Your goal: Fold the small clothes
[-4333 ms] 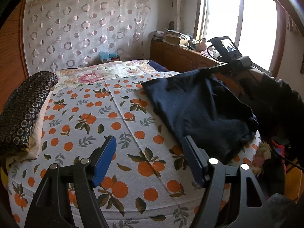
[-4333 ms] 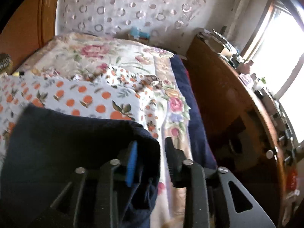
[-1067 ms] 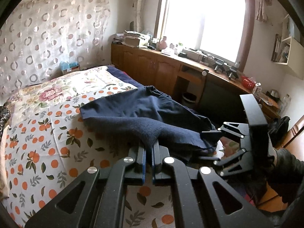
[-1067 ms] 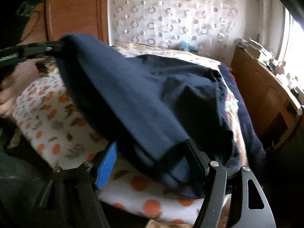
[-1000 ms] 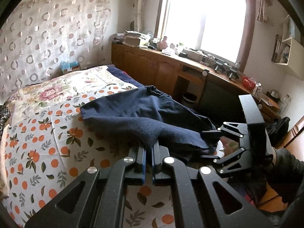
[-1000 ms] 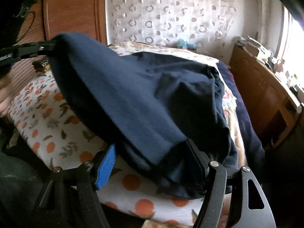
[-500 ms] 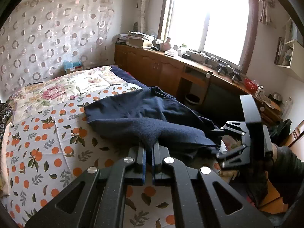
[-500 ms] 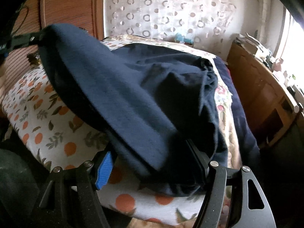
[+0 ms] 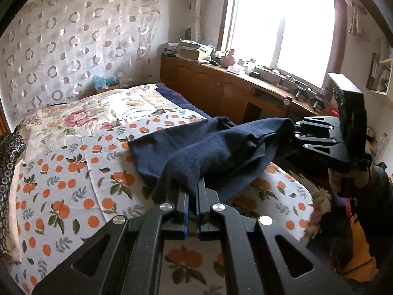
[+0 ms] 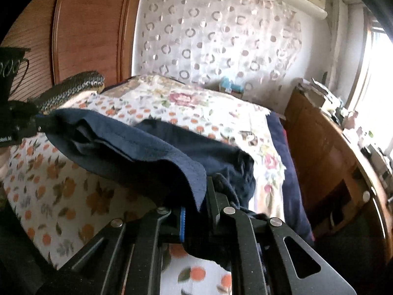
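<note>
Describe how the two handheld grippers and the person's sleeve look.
Both the left gripper and the right gripper are matte black linkage frames with triangular cut-outs, silver round pivot bolts and blue-edged finger pads. In the left wrist view, the right one carries a black boxy block, and a dark sleeve shows behind it.

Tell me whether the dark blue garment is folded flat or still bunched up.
Bunched, not folded. The garment hangs rumpled between both claws above the bedspread, its far part still crumpled on the bed.

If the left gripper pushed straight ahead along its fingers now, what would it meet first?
The dark navy fleece garment that the left gripper already pinches; beyond it, probably the orange-print bedsheet, though depth is unclear.
</note>
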A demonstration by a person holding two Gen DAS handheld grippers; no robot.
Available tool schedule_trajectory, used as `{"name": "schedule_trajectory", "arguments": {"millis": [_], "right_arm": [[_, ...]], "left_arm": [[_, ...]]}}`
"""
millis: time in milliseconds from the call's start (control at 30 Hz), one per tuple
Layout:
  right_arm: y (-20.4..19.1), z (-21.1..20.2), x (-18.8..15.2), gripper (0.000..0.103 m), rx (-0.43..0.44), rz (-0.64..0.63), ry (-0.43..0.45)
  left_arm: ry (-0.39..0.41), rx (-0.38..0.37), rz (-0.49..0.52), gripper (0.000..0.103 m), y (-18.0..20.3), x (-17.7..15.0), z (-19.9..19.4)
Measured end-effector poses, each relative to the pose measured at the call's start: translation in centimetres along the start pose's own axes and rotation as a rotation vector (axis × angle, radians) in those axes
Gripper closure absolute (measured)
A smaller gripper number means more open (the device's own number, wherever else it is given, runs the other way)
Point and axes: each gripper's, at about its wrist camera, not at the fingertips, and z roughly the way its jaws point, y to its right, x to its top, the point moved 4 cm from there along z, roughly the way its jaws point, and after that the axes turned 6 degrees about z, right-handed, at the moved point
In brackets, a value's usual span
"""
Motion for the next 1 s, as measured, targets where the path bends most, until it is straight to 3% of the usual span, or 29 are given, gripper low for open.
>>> {"name": "schedule_trajectory", "arguments": {"millis": [433,833,933,1000], "right_arm": [[1.7,3.8,0.3,0.091,0.029,0.028,0.011],[3.3,8.6,2.3,0.089,0.040,0.073,-0.060],[3.1,9.6,2.3,0.089,0.044,0.072,-0.077],[3.1,9.8,2.3,0.089,0.053,0.079,-0.081]], "left_arm": [[-0.045,0.017,-0.022,0.098,-3.6,2.0,4.5],[-0.124,0.007,-0.040,0.098,-6.6,3.4,9.5],[-0.133,-0.005,-0.047,0.094,-7.0,3.4,9.6],[-0.121,-0.001,-0.040,0.080,-7.2,3.6,9.1]]}}
